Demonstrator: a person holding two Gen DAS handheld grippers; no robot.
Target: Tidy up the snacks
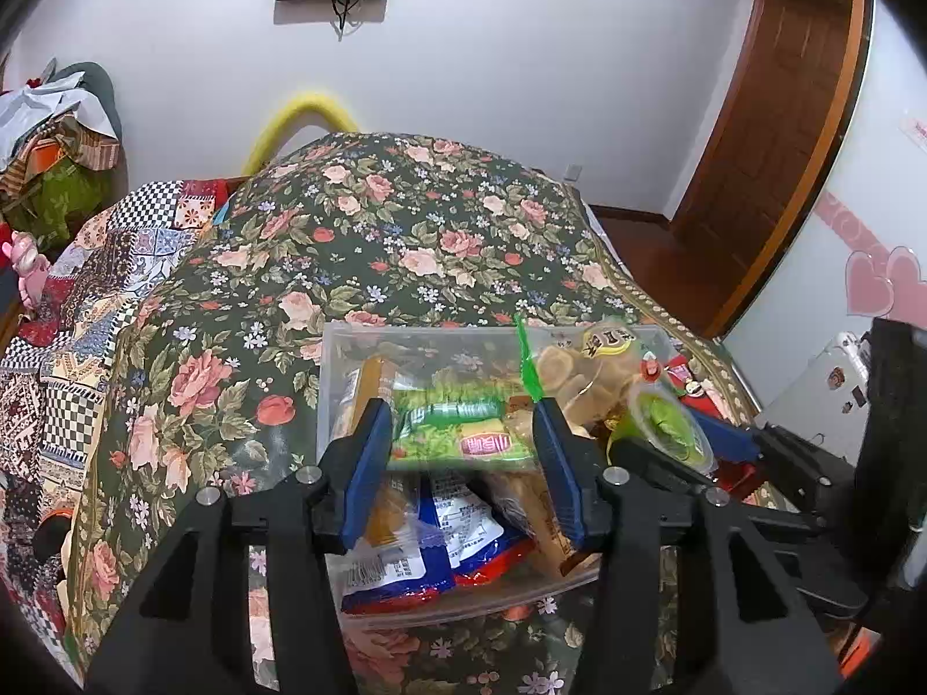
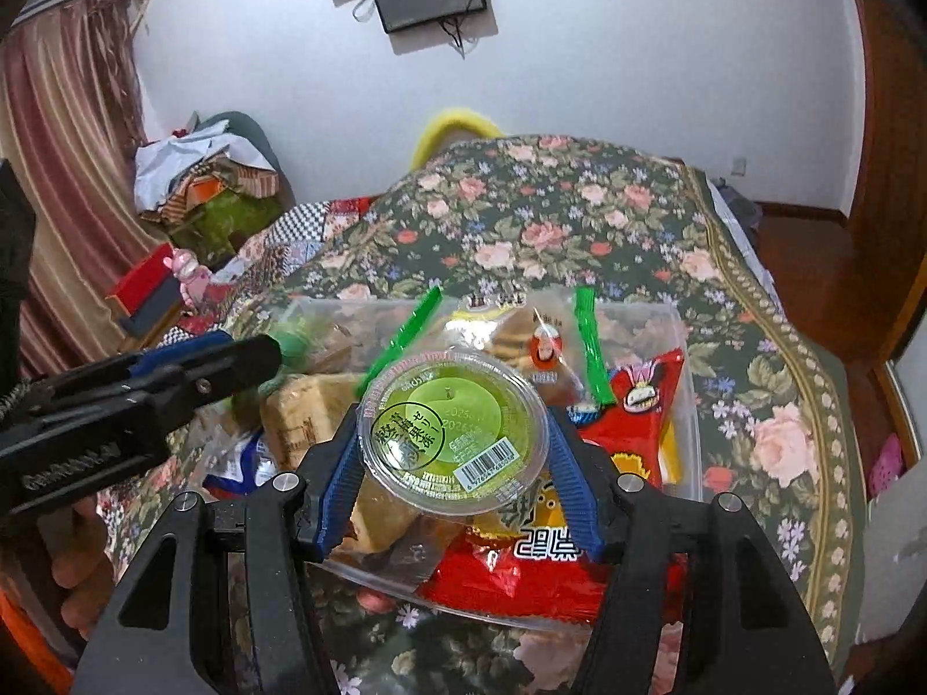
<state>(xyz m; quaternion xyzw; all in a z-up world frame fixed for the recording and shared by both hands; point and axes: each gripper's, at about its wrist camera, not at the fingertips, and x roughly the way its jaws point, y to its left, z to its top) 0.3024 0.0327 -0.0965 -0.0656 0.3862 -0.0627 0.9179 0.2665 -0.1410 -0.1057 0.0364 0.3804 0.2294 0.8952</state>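
Note:
A clear plastic bin [image 1: 333,347] full of snack packets sits on the floral bedspread; it also shows in the right wrist view [image 2: 689,405]. My left gripper [image 1: 463,434] is shut on a green snack packet [image 1: 457,434] and holds it above the bin. My right gripper [image 2: 455,434] is shut on a green jelly cup [image 2: 455,423] over the bin; the cup also shows in the left wrist view [image 1: 666,425]. Blue and red packets [image 1: 457,544], a red chip bag [image 2: 631,423] and a clear bag of biscuits [image 1: 585,376] lie in the bin.
The floral bedspread [image 1: 405,243] covers the bed around the bin. A patchwork quilt [image 1: 87,301] and a pile of clothes [image 1: 52,145] lie to the left. A wooden door [image 1: 770,145] and a white appliance [image 1: 823,376] stand to the right.

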